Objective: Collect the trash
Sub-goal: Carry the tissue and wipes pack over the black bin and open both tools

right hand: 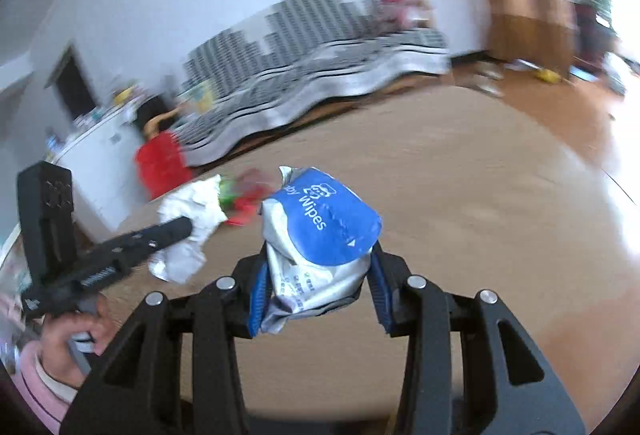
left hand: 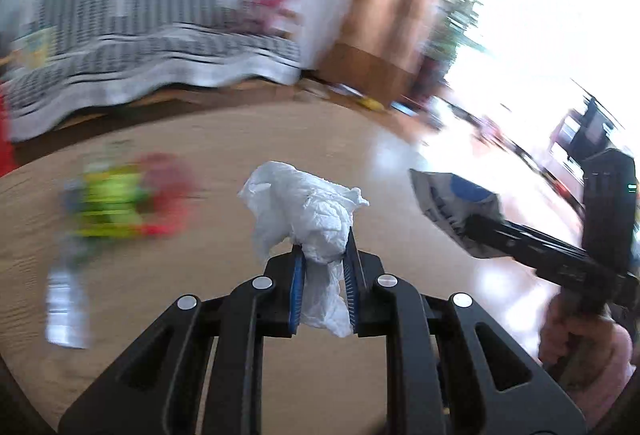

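Evidently we carried both pieces at once: left gripper point(left hand: 323, 267) pinched the tissue point(left hand: 304, 207), right gripper point(right hand: 316, 275) clamped the wipes pack point(right hand: 320, 227) at three o'clock, both above the floor point(left hand: 200, 275).

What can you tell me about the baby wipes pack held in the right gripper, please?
The baby wipes pack is a soft, crumpled silver-grey pouch with a blue label reading "Wipes". It looks squashed and mostly empty. The right gripper is shut on its lower part, lifting it above the wooden floor; only the blue pads touch it.
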Motion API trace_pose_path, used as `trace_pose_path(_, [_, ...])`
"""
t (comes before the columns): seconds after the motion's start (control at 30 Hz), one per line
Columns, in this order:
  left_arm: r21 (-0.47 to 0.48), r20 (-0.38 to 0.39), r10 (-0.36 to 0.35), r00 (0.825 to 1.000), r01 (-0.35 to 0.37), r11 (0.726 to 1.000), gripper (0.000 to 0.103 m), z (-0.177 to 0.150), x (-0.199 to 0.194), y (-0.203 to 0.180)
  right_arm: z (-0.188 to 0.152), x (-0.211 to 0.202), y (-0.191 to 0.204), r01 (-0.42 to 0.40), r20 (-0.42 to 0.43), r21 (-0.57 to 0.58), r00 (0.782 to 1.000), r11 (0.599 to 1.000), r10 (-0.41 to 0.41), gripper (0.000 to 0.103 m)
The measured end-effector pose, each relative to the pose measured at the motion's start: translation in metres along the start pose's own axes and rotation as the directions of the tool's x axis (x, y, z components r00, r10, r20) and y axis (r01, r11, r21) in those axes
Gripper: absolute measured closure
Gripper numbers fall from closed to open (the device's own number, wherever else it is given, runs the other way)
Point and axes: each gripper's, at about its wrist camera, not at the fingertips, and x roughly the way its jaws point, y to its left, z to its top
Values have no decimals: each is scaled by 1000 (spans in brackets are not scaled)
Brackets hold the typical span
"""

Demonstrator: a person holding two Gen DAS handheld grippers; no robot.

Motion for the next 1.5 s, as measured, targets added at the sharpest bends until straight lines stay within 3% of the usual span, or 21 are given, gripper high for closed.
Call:
trace_pose_path(0.1, [67,-131,-134,982,144,987,86,-5,42,-77,-31,-54,-76,105,-21,121,994,987,-103,61])
trace_pose_path(0.2, [95,-317,-229,921,271,958,86,-29,95,-147,-75,-85,-136,180,-91,236,982,955,-163,61])
trace_pose_path(0.23, [80,-397,-249,883,304,949,86,-45,119,-168,-92,-87,-152,199,-130,268,977,943,-169,61])
trace_pose_path(0.3, [77,-509,-232,829,312,947,86,-79,159,-194,-131,-84,-183,208,-213,351,967,913,-139,61])
trace_pose_path(0.43, [105,-632,-163,758,293,950,88,-134,199,-208,-194,-64,-222,205,-305,505,951,838,-49,61])
trace_pose_path(0.5, [137,-663,-140,736,303,943,88,-145,203,-215,-207,-57,-230,197,-315,548,949,813,-17,62])
trace_pose_path(0.57, [190,-660,-116,742,314,930,88,-149,203,-223,-214,-50,-234,184,-319,578,948,795,12,62])
trace_pose_path(0.6, [192,-666,-111,737,313,930,88,-150,206,-222,-214,-48,-234,182,-318,582,948,793,16,62])
trace_pose_path(0.67, [178,-676,-106,729,302,937,88,-152,210,-218,-213,-46,-231,181,-317,575,948,798,14,62])
trace_pose_path(1.17, [146,-654,-143,743,310,940,88,-144,204,-212,-213,-47,-234,201,-331,572,943,796,-1,62])
trace_pose_path(1.37, [146,-661,-138,738,307,940,86,-144,203,-212,-215,-45,-235,210,-344,582,939,785,4,57])
trace_pose_path(1.43, [168,-678,-95,729,279,945,70,-148,206,-214,-217,-47,-242,177,-309,645,950,744,41,34])
trace_pose_path(1.47, [175,-684,-78,726,267,948,45,-150,207,-214,-218,-51,-249,150,-275,693,959,705,66,17])
trace_pose_path(1.5, [182,-687,-62,724,255,950,25,-152,207,-215,-219,-55,-254,136,-250,721,966,680,72,14])
